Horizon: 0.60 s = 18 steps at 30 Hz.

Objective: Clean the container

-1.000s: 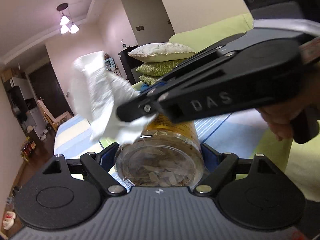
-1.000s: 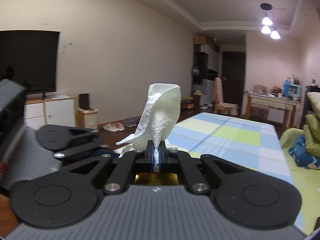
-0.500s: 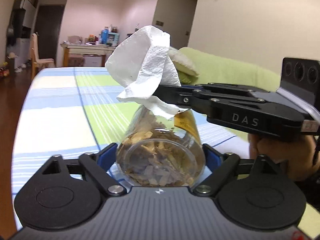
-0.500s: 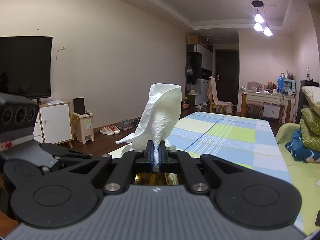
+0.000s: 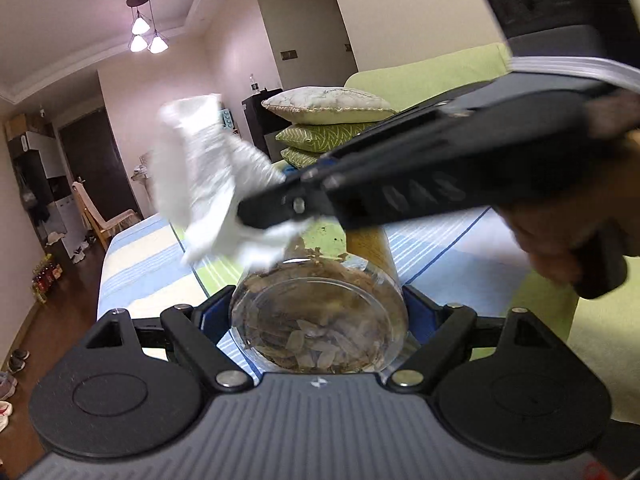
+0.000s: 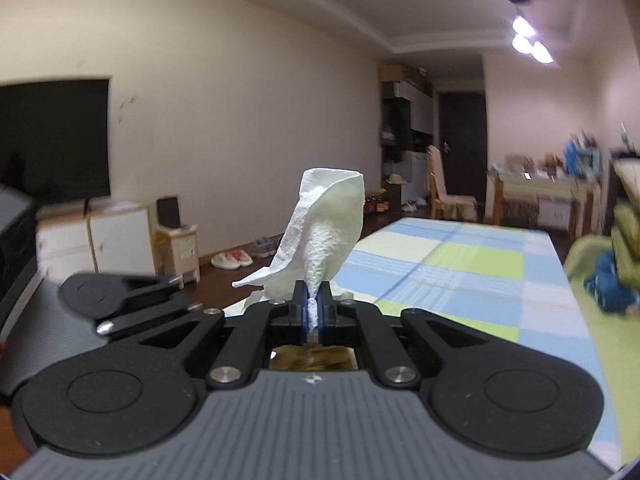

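Jar [image 5: 320, 316] clamped in left gripper [image 5: 318, 312] shows only from the left wrist; right gripper [image 6: 315, 312] pinches paper towel [image 6: 328, 224] above it.

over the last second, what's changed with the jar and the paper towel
Nothing was taken or let go. The left wrist view swung to level and back, and the paper towel is now motion-blurred as it works over the jar. Unchanged: the left gripper clamps the jar, and the right gripper pinches the towel.

Two wrist fisheyes, close-up
Left looks over the jar [image 5: 320, 320] toward the sofa; right faces across it; both show the paper towel [image 6: 324, 232].
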Motion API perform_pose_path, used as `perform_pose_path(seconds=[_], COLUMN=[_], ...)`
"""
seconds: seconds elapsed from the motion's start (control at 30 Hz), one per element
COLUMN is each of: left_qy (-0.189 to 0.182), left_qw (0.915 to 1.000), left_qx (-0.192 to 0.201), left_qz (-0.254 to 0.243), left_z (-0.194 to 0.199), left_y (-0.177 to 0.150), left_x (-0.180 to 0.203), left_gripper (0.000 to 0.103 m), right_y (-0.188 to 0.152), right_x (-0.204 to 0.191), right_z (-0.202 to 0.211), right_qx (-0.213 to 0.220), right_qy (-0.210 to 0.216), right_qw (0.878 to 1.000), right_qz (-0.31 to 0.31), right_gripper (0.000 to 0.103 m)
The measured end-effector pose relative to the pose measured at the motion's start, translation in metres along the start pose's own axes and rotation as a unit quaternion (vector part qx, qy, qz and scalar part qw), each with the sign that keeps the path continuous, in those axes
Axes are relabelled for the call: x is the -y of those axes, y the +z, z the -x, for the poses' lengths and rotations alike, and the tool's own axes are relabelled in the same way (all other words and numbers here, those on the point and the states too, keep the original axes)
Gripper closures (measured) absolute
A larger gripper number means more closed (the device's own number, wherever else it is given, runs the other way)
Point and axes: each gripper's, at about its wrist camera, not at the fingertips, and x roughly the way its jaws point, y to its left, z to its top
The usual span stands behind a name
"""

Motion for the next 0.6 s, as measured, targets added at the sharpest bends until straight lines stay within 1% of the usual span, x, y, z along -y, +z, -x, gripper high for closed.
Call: perform_pose_path(seconds=[0.07,0.13,0.2,0.33,0.47,0.6], left_qy=[0.000,-0.001,-0.003,-0.024,-0.052,-0.057], left_qw=[1.0000,1.0000,0.9999,0.9976,0.9919,0.9922], left_qx=[-0.002,-0.003,-0.007,-0.016,-0.015,-0.014], left_qz=[0.001,0.002,0.012,0.063,0.115,0.110], left_z=[0.000,0.005,0.010,0.017,0.027,0.037], left_y=[0.001,0.000,-0.003,-0.010,-0.017,-0.023], left_x=[0.000,0.008,0.010,0.002,-0.013,-0.015], left_gripper=[0.017,0.017,0.016,0.015,0.015,0.017], right_y=[0.000,-0.001,-0.001,-0.001,0.000,0.000], right_x=[-0.001,-0.003,-0.003,0.000,0.000,0.000], right_z=[0.000,0.000,0.001,-0.001,-0.002,0.001], right_qx=[0.001,0.001,0.002,0.003,0.004,0.004], right_qy=[-0.002,-0.007,-0.006,-0.006,-0.008,-0.011], right_qw=[1.000,1.000,1.000,1.000,1.000,1.000], right_qz=[0.007,0.014,0.010,0.012,0.012,0.010], right_gripper=[0.101,0.101,0.101,0.100,0.100,0.100])
